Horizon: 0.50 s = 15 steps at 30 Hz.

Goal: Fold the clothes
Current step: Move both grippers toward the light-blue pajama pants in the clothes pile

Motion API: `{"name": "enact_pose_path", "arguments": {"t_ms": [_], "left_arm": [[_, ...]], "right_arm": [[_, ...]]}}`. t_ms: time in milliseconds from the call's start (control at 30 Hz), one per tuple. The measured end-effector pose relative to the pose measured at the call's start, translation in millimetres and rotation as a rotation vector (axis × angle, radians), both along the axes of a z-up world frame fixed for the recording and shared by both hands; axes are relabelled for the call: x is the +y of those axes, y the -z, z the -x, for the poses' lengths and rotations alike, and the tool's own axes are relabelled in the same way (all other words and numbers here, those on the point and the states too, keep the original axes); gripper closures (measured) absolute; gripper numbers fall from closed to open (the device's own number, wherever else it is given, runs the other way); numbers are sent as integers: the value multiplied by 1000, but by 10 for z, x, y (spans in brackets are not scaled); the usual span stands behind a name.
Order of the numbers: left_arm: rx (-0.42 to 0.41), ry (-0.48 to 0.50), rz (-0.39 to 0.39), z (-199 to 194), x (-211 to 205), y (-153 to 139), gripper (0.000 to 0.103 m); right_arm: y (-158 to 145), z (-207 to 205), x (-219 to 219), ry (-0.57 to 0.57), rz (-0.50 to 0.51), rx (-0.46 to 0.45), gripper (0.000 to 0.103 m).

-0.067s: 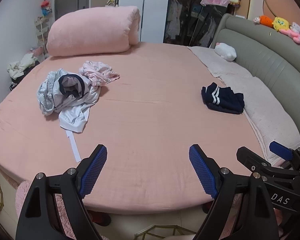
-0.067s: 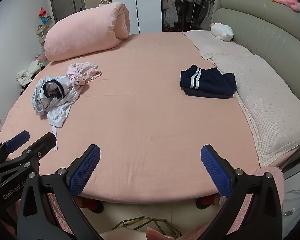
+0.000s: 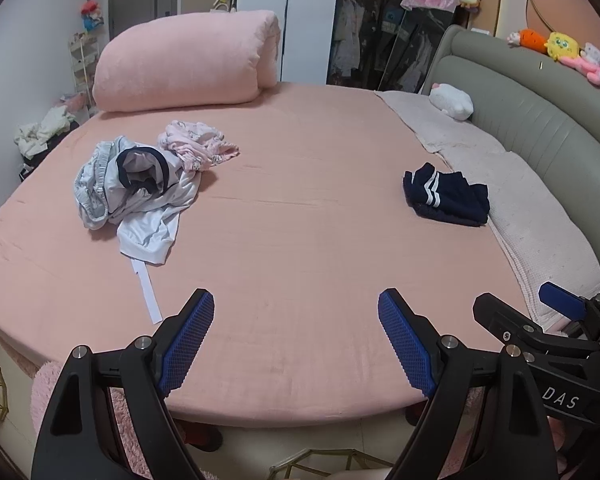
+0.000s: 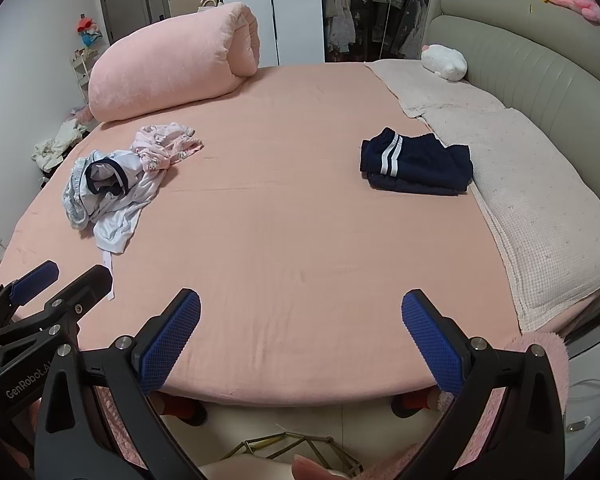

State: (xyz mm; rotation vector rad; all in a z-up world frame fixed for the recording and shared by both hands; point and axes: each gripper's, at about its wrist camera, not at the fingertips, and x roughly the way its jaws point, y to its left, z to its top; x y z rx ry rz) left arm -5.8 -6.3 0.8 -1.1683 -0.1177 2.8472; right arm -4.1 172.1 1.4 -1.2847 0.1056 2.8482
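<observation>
Currently: round pink bed, one garment folded, a heap loose, both tongs empty.

Item 1, navy striped shorts, folded flat at 2 o'clock beside the cream blanket. Item 2, crumpled heap at 10 o'clock: white navy-trimmed shirt with a pale blue garment tangled in it, pink patterned garment touching its far edge. Left tongs and right tongs hover at the near edge, at 6 o'clock, jaws spread wide, gripping nothing. If the heap is next, judged best practice: lift one garment clear, pinch it at the shoulders or waistband, spread it flat on the bare middle before creasing.
</observation>
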Motion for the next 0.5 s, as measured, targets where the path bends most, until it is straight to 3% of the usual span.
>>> {"name": "enact_pose_path", "arguments": {"t_ms": [200, 400, 500], "left_arm": [[-2, 22, -56, 127, -139, -18, 17], [-4, 44, -113, 254, -278, -36, 17], [43, -44, -114, 362, -659, -78, 17]], "right_arm": [[-23, 124, -84, -10, 3, 5, 1], [-34, 284, -143, -88, -3, 9, 1], [-296, 417, -299, -163, 1, 83, 1]]}}
